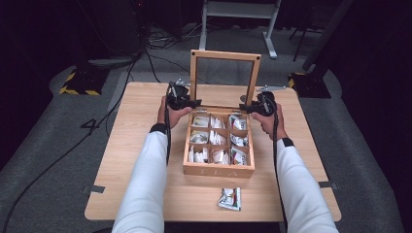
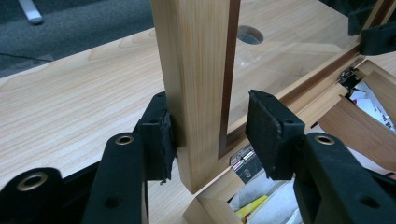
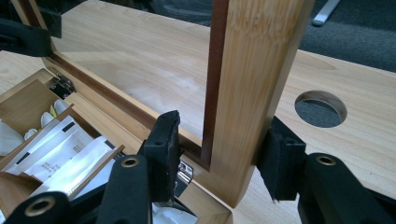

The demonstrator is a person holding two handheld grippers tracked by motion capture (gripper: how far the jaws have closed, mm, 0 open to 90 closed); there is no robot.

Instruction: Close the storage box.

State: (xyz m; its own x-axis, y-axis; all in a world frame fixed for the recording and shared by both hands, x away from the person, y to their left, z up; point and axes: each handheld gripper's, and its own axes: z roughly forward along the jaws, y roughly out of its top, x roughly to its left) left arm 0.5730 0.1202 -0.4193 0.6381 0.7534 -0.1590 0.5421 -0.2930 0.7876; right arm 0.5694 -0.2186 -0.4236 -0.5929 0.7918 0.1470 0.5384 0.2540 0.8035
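A wooden tea box point(image 1: 218, 168) sits mid-table with its glass-paned lid point(image 1: 224, 55) standing upright. Its compartments hold several white tea bags point(image 3: 60, 149). My left gripper point(image 1: 191, 103) straddles the lid's left side bar point(image 2: 191, 70). In the left gripper view the jaws point(image 2: 205, 100) are shut on that bar, outer pad pressed to its edge, inner pad in front of the glass. My right gripper point(image 1: 248, 108) holds the right side bar point(image 3: 257, 70) the same way, low near the hinge, jaws point(image 3: 224, 123) on either side of the wood.
One loose tea bag point(image 1: 230, 199) lies on the table in front of the box. A round cable hole point(image 3: 321, 108) is cut in the tabletop behind the lid. Metal hinges point(image 2: 245, 163) join lid and box. Dark floor and cables surround the table.
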